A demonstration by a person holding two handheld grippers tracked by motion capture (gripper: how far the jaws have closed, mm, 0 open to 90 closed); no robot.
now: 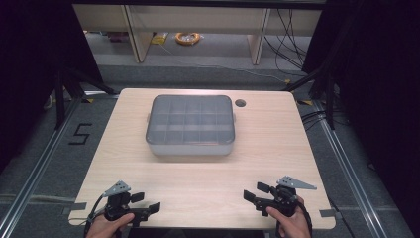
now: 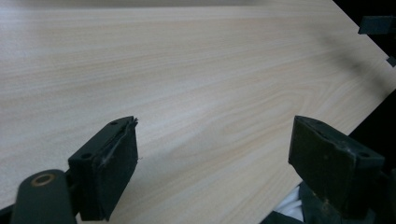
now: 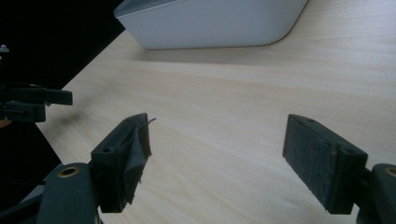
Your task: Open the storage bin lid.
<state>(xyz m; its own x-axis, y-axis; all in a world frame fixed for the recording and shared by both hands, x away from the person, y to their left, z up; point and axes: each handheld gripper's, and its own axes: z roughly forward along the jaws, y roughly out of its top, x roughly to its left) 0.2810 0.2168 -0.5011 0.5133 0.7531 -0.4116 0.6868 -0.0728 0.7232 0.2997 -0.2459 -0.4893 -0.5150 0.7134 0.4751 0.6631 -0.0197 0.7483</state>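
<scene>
The left gripper (image 1: 146, 202) is resting near the close edge of the table (image 1: 277, 148), held in the person's left hand (image 1: 110, 225), and its fingers (image 2: 108, 170) are standing wide apart with nothing between them. In the left gripper view only bare pale wood is lying ahead of and between those fingers, and the tips of the other gripper are showing far off at the table's corner.

The right gripper (image 1: 255, 192) is sitting at the same near edge, held in the right hand (image 1: 292, 223), well apart from the left one. Its fingers (image 3: 322, 161) are likewise spreading wide and gripping nothing.

A grey compartment box (image 1: 190, 125) with a translucent lid is lying well beyond both pairs of fingers, toward the far middle of the table. In the right gripper view its rounded pale wall (image 3: 210, 23) is showing ahead of the fingers, slightly toward the left finger, clear of both. A small round hole (image 1: 240, 103) is sitting in the table just beside the box's far right corner.
</scene>
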